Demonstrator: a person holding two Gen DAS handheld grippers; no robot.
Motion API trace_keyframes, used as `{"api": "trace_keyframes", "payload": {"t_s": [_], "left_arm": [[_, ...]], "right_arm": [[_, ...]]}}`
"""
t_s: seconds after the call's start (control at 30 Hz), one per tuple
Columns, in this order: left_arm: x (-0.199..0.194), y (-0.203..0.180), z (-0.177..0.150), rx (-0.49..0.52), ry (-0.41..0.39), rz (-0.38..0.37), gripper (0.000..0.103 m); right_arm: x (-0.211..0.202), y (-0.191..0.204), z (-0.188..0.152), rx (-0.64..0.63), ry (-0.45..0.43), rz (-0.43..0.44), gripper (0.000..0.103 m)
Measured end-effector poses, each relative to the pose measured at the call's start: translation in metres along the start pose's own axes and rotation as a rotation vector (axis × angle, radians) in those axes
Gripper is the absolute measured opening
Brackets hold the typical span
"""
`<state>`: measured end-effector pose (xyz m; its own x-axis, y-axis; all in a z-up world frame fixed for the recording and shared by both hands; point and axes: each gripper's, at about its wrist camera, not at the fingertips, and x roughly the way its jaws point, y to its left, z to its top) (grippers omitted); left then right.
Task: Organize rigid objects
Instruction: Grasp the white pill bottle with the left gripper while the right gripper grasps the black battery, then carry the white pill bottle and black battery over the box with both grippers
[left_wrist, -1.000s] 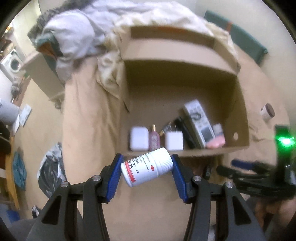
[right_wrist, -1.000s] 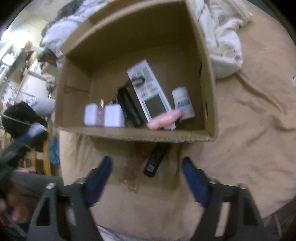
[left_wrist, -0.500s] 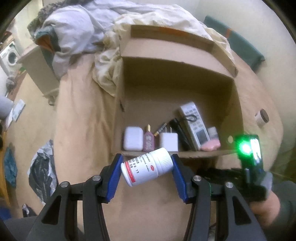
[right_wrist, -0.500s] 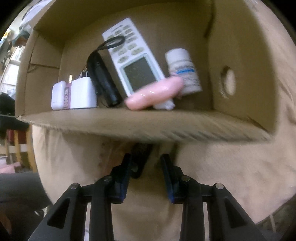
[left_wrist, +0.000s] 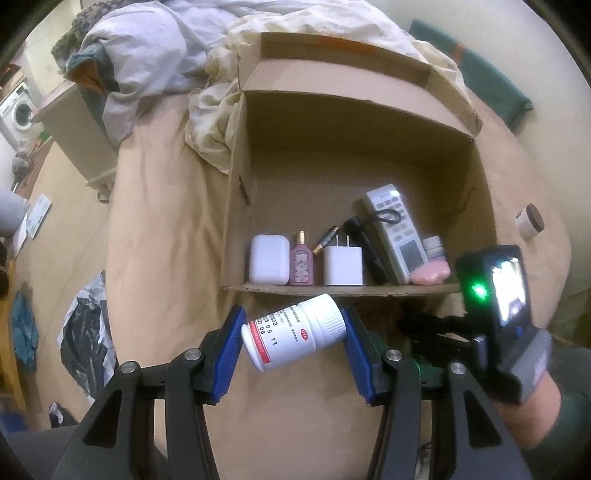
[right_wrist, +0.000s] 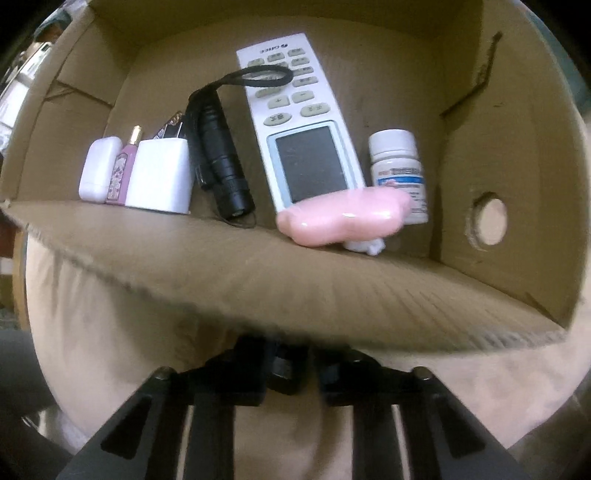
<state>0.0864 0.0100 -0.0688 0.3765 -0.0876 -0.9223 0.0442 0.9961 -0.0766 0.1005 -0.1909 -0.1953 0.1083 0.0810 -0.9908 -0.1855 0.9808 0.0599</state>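
1. While clamping the pill bottle crosswise between the pads of the left gripper, cap to the right, hangs just short of the cardboard box at its near wall
2. Pinches a small black object in the closed right gripper, low on the bedsheet, tight against that same wall and right of the bottle
3. Probably calls for lifting each load up and over the wall, towards bare floor on the far side
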Motion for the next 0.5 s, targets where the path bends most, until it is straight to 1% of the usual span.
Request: {"api": "trace_keyframes", "payload": {"t_s": [0.07, 0.17, 0.37, 0.43, 0.5], "left_arm": [[0.001, 0.000, -0.001, 0.006, 0.000, 0.012, 0.049], [0.004, -0.001, -0.005, 0.019, 0.005, 0.022, 0.049], [0.006, -0.004, -0.010, 0.043, 0.007, 0.051, 0.049], [0.007, -0.004, -0.010, 0.048, 0.005, 0.060, 0.049], [0.006, -0.004, -0.011, 0.047, 0.001, 0.067, 0.049]], "right_arm": [[-0.005, -0.003, -0.007, -0.016, -0.004, 0.002, 0.018], [-0.013, -0.005, -0.020, -0.038, 0.002, 0.026, 0.018], [-0.042, -0.017, -0.049, -0.031, -0.038, 0.070, 0.018], [-0.053, -0.019, -0.054, -0.014, -0.057, 0.097, 0.018], [-0.066, -0.023, -0.059, 0.003, -0.073, 0.150, 0.018]]}}
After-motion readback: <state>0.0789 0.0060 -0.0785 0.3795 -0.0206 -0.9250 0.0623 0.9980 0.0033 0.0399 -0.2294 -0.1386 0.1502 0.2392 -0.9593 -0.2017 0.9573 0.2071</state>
